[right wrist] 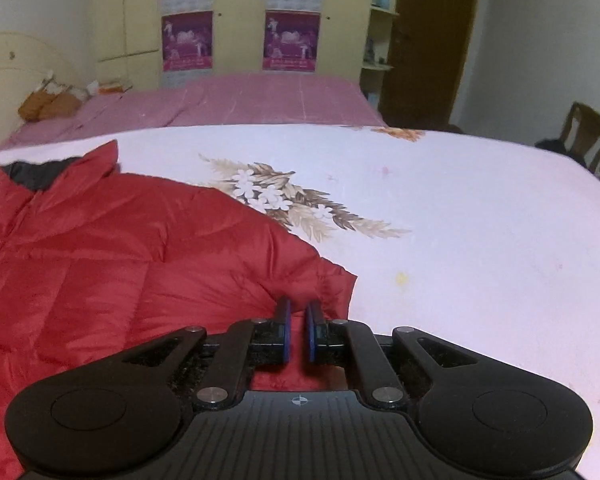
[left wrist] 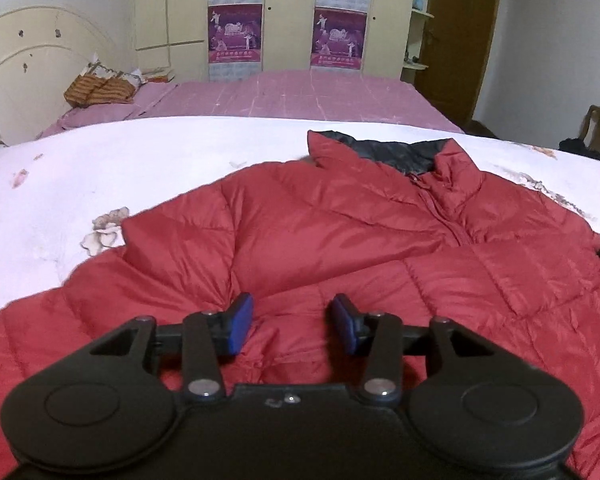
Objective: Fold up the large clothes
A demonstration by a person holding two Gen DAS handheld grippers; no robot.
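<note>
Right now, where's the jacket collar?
The collar sits at the red jacket's far end on the white floral sheet: upper centre in the left wrist view, far left in the right wrist view.

A white floral sheet (right wrist: 460, 240) covered the near surface, its brown-and-white flower print (right wrist: 288, 200) lying toward twelve o'clock in the right wrist view. Beyond it stretched a pink bedspread (left wrist: 300, 96), with a brown striped bundle (left wrist: 100, 90) at ten o'clock beside the cream headboard (left wrist: 32, 60). At twelve o'clock stood a pale wardrobe (left wrist: 288, 40) bearing purple posters (left wrist: 338, 38). A dark wooden door (left wrist: 460, 40) stood at one o'clock, and a wooden chair (right wrist: 588, 136) at two o'clock.
</note>
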